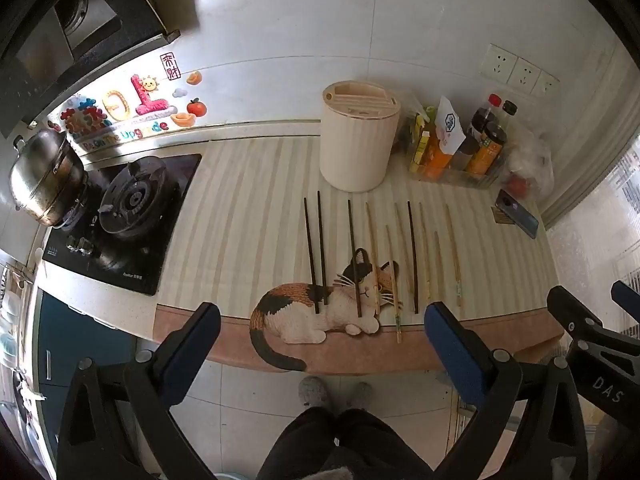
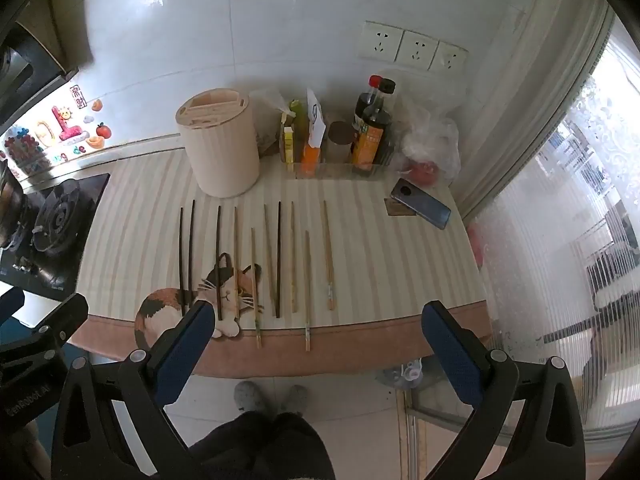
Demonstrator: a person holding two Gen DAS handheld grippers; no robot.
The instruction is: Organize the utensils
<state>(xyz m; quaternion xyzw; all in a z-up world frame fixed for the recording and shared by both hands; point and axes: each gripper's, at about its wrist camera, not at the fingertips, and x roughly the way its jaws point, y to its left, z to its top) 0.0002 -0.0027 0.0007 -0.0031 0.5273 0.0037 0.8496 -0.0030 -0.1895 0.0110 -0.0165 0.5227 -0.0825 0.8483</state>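
Note:
Several chopsticks lie side by side on the striped mat [image 1: 248, 208] [image 2: 380, 248]: dark chopsticks [image 1: 321, 248] [image 2: 191, 248] at the left and one in the middle, pale wooden chopsticks [image 1: 454, 254] [image 2: 327, 254] toward the right. Behind them stands a cream round utensil holder [image 1: 358, 144] [image 2: 222, 148] with slots in its top. My left gripper [image 1: 322, 318] hangs open above the counter's front edge, nothing between its fingers. Likewise my right gripper [image 2: 320, 318] is open and empty over that edge. Each gripper shows at the other view's side.
A gas hob [image 1: 128, 204] with a steel pot [image 1: 44, 178] lies left. Sauce bottles [image 2: 372, 132], packets and a plastic bag [image 2: 432, 148] crowd the back right; a phone [image 2: 422, 202] lies near the window. A cat picture [image 1: 320, 308] marks the mat's front. A person's legs and slippers [image 1: 334, 394] are below.

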